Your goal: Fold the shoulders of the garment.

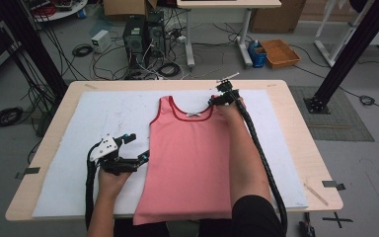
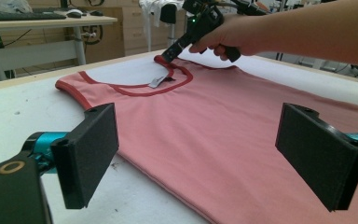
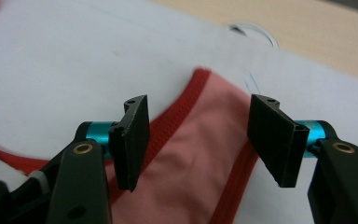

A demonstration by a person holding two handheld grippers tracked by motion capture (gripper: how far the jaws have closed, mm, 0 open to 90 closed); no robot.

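My left gripper (image 1: pixel 139 158) waits with jaws wide and empty at the near left edge of the pink tank top (image 1: pixel 190 158), flat on the table (image 1: pixel 296 148). Farther off, my right gripper (image 3: pixel 198 140) straddles the far right shoulder strap (image 3: pixel 200 154), jaws apart, not pressing it.

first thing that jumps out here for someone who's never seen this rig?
The pink tank top with red trim, spread flat on the white mat mid-table, its hem hanging over the near edge. Next, the right claw at the far shoulder strap, jaws apart on either side of it, not yet pinching. The left claw sits open at the top's left side edge.
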